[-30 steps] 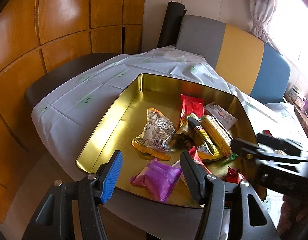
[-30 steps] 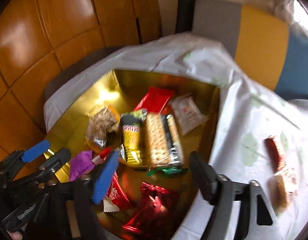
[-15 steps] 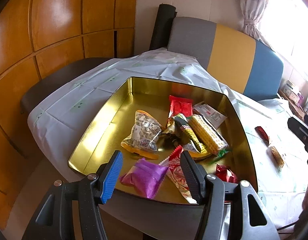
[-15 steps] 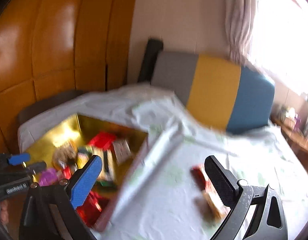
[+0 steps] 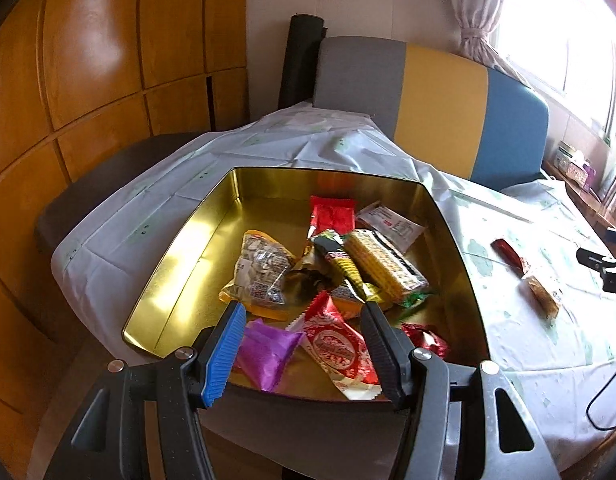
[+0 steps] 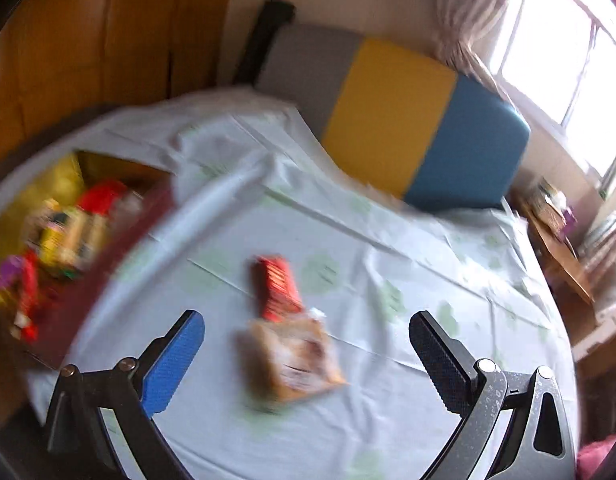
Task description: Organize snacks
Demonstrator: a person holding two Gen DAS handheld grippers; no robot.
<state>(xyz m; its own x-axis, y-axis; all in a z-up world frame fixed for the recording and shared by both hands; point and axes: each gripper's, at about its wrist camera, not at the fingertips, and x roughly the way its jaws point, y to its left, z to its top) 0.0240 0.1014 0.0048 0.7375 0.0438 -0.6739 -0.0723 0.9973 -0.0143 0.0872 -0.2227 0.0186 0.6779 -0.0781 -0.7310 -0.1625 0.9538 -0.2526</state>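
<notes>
A gold tin (image 5: 180,248) on the table holds several snack packets, among them a purple packet (image 5: 268,350) and a red-and-white packet (image 5: 336,350) at its near edge. My left gripper (image 5: 302,322) is open and empty, hovering over the tin's near edge. Two snacks lie on the white tablecloth right of the tin: a red packet (image 6: 277,286) and a tan clear-wrapped cake (image 6: 294,358). My right gripper (image 6: 308,354) is open and empty, its fingers either side of the tan cake, a little above the cloth. The tin (image 6: 74,184) shows blurred at the left of the right wrist view.
A grey, yellow and blue seat back (image 5: 440,104) stands behind the table. Wooden wall panels (image 5: 88,80) are on the left, a window with curtain (image 5: 568,32) on the right. A black cable (image 5: 606,392) lies at the table's right edge.
My right gripper has swung from over the tin to the right, now over the two snacks on the cloth. My left gripper has stayed open over the tin's near edge.
</notes>
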